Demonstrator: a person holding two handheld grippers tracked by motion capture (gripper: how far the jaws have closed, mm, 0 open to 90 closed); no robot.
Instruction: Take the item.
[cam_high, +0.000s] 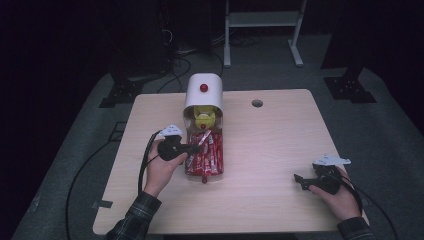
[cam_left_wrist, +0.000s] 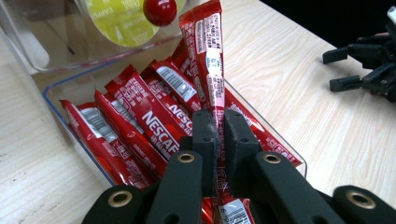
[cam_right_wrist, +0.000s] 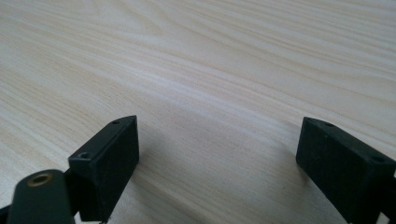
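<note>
One red Nescafé stick (cam_left_wrist: 208, 56) is pinched in your left gripper (cam_left_wrist: 219, 135), jaws closed on its lower half, and it stands up out of the clear tray (cam_left_wrist: 60, 114) of sachets at 12 o'clock of centre on the tabletop (cam_high: 270, 140), likely lifted clear of the rest. Your right gripper (cam_high: 306, 182) idles at 4 o'clock, jaws wide, holding nothing, out of the way.

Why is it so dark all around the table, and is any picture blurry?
High view: light falls on the table while the room behind stays nearly black. Left gripper view: the red sachet looks sharp, the near fingers slightly soft. Right gripper view: the fingers are blurry and the far wood grain is soft.
</note>
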